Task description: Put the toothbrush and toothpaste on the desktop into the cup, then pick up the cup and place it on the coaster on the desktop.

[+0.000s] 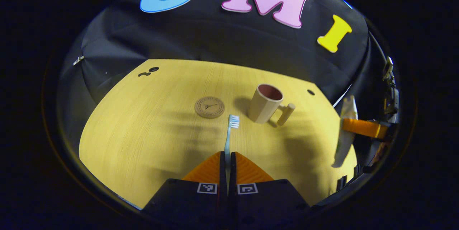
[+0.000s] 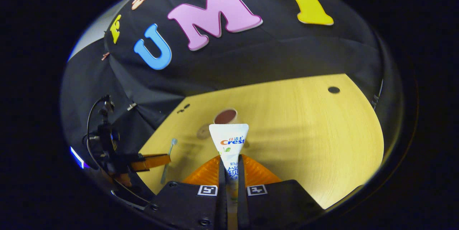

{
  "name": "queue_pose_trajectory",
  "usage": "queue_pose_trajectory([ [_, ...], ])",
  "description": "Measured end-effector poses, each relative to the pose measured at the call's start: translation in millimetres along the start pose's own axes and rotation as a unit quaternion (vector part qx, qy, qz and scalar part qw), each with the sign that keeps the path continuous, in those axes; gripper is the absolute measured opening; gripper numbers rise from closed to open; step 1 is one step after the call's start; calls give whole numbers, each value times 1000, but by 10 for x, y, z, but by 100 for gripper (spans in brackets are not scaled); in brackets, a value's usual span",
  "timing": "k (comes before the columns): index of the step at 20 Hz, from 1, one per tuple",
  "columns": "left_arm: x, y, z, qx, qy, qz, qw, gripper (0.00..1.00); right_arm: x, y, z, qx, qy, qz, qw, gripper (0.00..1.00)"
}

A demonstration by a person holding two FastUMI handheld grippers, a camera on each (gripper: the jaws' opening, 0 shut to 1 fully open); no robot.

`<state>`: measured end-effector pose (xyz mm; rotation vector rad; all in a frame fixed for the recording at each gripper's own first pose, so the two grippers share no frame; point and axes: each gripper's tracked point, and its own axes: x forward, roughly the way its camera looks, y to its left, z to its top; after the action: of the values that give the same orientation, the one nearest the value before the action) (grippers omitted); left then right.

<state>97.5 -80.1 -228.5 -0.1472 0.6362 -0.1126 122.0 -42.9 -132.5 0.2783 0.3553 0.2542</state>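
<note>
My left gripper (image 1: 227, 155) had its jaws clamped on the toothbrush (image 1: 229, 133), bristles forward above the desk (image 1: 143, 129); my right gripper (image 2: 231, 162) pinched the toothpaste (image 2: 229, 140). The cup (image 1: 265, 103) stood empty beside the coaster (image 1: 209, 107). I judged it best to centre each item over the cup's mouth, tilt it upright, lower, then release, one at a time.

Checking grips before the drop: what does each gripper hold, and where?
Left gripper holds the toothbrush by its handle; right gripper holds the toothpaste mid-tube.
</note>
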Motion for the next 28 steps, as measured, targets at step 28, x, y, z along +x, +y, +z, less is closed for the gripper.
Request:
queue_pose_trajectory([
  [28, -675, 19, -702, -74, -67, 38, 994, 6, 2110, 136, 329, -102, -82, 35, 991, 16],
])
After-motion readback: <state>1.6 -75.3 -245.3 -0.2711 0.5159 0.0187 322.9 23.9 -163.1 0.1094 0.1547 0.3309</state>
